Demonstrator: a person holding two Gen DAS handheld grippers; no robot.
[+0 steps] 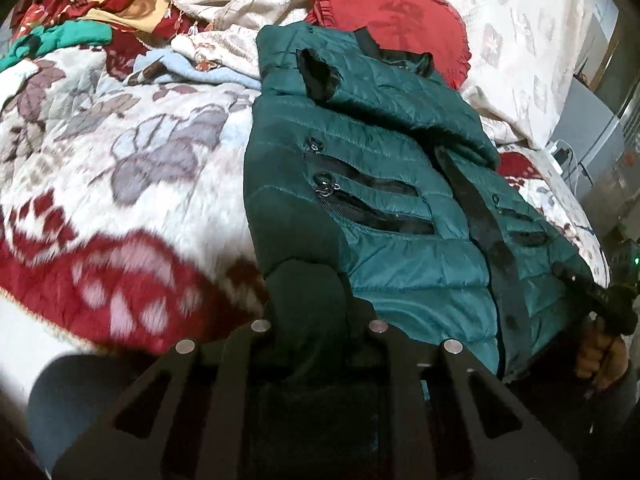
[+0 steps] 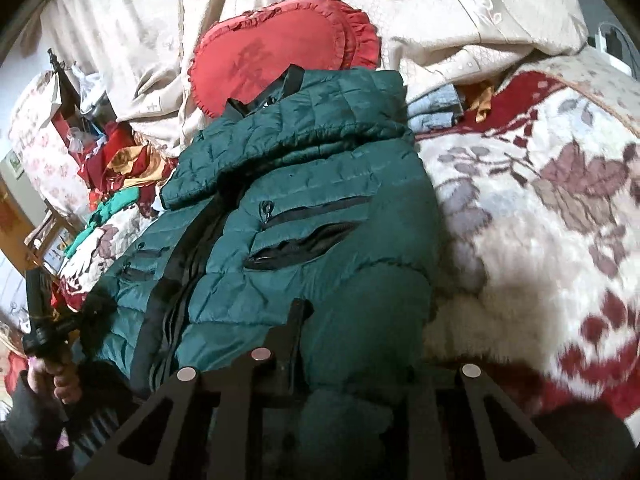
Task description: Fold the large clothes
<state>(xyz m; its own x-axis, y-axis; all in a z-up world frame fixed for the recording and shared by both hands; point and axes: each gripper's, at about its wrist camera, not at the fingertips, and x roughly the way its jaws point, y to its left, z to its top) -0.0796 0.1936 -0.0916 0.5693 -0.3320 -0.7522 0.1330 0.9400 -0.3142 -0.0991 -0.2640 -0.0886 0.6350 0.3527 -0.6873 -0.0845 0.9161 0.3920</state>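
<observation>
A dark green quilted puffer jacket [image 1: 384, 208] with black zips lies front up on the bed, sleeves folded over the chest, collar at the far end. It also shows in the right wrist view [image 2: 312, 208]. My left gripper [image 1: 316, 312] is shut on the jacket's bottom hem at its left corner. My right gripper [image 2: 340, 360] is shut on the hem at the other corner; green cloth fills the gap between its fingers. The right gripper [image 1: 600, 300] shows in the left wrist view and the left gripper [image 2: 76, 320] in the right wrist view, each held by a hand.
The jacket rests on a floral red and white blanket [image 1: 120, 168]. A red ruffled cushion [image 1: 392, 12] and cream bedding [image 2: 460, 20] lie beyond the collar. A pile of coloured clothes [image 1: 88, 4] sits at one side. Furniture stands past the bed edge [image 1: 600, 128].
</observation>
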